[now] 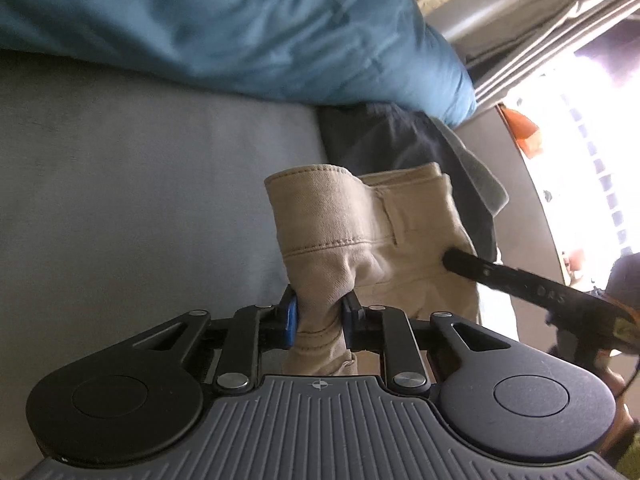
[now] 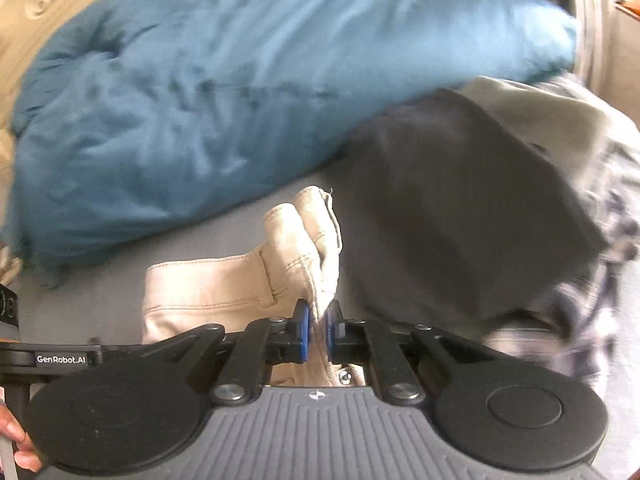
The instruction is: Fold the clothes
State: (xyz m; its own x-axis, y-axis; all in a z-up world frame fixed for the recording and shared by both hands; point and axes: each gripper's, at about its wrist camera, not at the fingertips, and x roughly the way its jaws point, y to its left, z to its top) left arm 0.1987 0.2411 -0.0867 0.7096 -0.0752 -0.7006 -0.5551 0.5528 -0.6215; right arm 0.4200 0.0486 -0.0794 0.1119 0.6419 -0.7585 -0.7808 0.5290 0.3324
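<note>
Left gripper [image 1: 318,316] and right gripper [image 2: 317,326] each pinch the waistband of the khaki trousers [image 1: 360,232], just below the blue duvet [image 1: 240,32]. Lift evenly, keeping waistband taut (legs out of view).

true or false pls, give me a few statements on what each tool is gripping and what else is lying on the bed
1. The left tool is shut on the beige garment. True.
2. The right tool is open and holds nothing. False: it is shut on the same beige garment.
3. A blue duvet lies beyond the garment. True.
4. A dark cloth lies to the garment's right in the right wrist view. True.
5. The beige garment lies flat and folded on the grey sheet. False: it is bunched up in both tools.
</note>
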